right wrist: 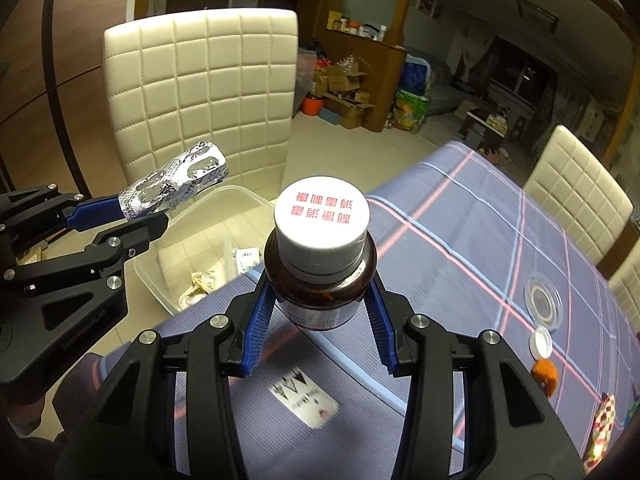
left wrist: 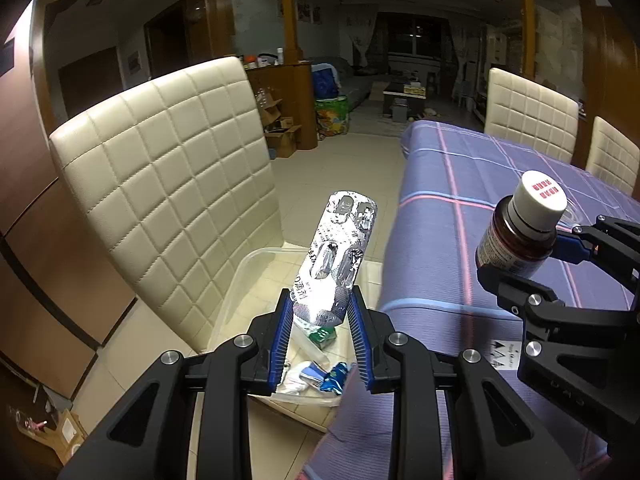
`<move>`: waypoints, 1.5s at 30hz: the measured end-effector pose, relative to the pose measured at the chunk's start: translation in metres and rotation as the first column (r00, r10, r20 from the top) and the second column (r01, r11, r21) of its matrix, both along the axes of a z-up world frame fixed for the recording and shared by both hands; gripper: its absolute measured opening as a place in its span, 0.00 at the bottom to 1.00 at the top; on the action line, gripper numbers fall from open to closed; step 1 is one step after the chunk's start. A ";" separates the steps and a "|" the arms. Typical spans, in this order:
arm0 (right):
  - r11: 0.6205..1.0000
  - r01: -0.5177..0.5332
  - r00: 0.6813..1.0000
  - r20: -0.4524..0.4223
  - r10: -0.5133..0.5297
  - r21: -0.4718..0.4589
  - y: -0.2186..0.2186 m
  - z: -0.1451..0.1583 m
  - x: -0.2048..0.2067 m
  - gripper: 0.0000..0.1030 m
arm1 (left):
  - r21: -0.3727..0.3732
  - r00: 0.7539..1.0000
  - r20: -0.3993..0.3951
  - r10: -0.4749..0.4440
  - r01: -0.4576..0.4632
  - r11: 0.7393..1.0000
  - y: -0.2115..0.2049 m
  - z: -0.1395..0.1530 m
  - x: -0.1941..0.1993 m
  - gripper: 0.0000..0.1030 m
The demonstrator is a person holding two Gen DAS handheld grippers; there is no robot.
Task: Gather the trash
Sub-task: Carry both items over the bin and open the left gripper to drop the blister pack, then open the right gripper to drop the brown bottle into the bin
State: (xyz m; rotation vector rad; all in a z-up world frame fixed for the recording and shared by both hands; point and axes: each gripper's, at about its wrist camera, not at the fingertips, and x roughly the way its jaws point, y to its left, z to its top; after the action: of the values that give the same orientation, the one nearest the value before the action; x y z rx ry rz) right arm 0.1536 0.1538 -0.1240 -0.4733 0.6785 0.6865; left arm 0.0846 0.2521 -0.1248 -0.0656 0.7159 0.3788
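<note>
Your left tool [left wrist: 320, 312] pinches the blister pack [left wrist: 340, 256] by its lower end over the bin [left wrist: 240, 276]: light, crinkly foil, likely empty. Your right tool [right wrist: 320, 308] clamps the bottle [right wrist: 320, 276] below its shoulder above the desk [right wrist: 460, 240]: rigid, slick, heavier.

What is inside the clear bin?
The bin holds wrappers: a green packet, a blue foil, white scraps. The left gripper and blister pack cover part.

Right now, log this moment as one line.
left gripper: holds blister pack over bin | right gripper: holds capped bottle
</note>
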 end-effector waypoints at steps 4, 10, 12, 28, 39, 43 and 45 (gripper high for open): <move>1.000 -0.027 1.000 0.007 0.027 -0.009 0.013 0.000 -0.001 0.45 | -0.007 1.000 0.004 0.026 -0.026 1.000 0.013 -0.001 0.000 0.27; 0.998 -0.052 0.999 0.009 0.053 -0.017 0.030 -0.002 0.000 0.45 | -0.013 0.999 0.006 0.049 -0.049 0.999 0.026 -0.002 0.000 0.27; 0.998 -0.059 0.998 0.006 0.059 -0.018 0.033 -0.003 0.001 0.45 | -0.011 0.998 0.005 0.057 -0.057 0.998 0.030 -0.003 0.001 0.27; 0.998 -0.066 0.998 0.014 0.066 -0.011 0.051 -0.004 0.021 0.45 | -0.022 0.995 -0.013 0.096 -0.096 0.995 0.056 -0.013 0.018 0.27; 0.999 -0.046 0.999 -0.021 0.045 -0.027 0.052 -0.019 0.037 0.45 | -0.106 0.995 -0.075 0.071 -0.078 0.991 0.067 -0.030 0.040 0.61; 0.999 -0.044 0.999 -0.034 0.043 -0.028 0.053 -0.023 0.040 0.45 | -0.090 0.993 -0.067 0.093 -0.099 0.991 0.068 -0.034 0.037 0.63; 0.998 -0.049 0.998 -0.041 0.047 -0.032 0.056 -0.027 0.040 0.45 | -0.083 0.993 -0.062 0.096 -0.101 0.991 0.067 -0.034 0.032 0.63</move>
State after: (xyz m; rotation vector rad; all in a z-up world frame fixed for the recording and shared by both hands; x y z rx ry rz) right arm 0.1936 0.2098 -0.1505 -0.5090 0.7191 0.7325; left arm 0.1168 0.3191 -0.1588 -0.1729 0.7882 0.4456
